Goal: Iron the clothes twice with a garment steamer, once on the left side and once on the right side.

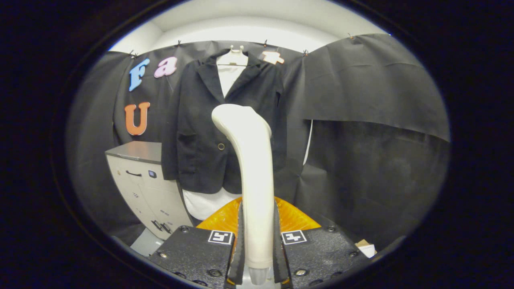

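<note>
The gripper is clamped on the cream-coloured, smooth plastic handheld garment steamer: both fingers press against opposite flanks of its slim handle, which stands upright between them. The steamer's curved head rises beyond the fingertips and bends toward the hanging garment. That garment, a black tailored jacket worn over a white shirt on a pale hanger, serves as the reference landmark. The steamer head overlaps the jacket's front opening near the single button, but whether the head touches the fabric or stands just short of it cannot be determined. To the left of the jacket and low against its hem stands a light grey cabinet with dark handles. Behind and to the right of the jacket hangs the black cloth booth wall. Below the jacket's hem, an orange ribbed surface lies just ahead of the fingers. Judged from this arrangement, the operation is at the approach stage, with the steamer already secured and aligned centrally. The next move calls for shifting the head toward one side panel of the jacket and running it along the fabric while keeping the handle grip firm.
</note>
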Demonstrator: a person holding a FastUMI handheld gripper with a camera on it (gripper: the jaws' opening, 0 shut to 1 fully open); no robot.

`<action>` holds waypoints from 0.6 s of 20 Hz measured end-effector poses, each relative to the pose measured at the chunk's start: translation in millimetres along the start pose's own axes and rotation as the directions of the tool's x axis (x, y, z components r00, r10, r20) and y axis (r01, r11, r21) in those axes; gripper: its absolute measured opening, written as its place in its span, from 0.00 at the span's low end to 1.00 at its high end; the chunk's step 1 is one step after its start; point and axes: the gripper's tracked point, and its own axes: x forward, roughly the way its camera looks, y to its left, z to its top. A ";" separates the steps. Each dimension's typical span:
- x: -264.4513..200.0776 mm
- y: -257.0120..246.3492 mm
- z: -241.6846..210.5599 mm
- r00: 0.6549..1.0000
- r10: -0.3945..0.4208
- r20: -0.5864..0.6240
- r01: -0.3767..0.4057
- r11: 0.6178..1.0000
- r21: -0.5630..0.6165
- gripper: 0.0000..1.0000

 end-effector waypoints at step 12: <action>-117.7 -51.7 -20.7 0.988 0.144 0.060 -0.145 0.989 0.005 0.31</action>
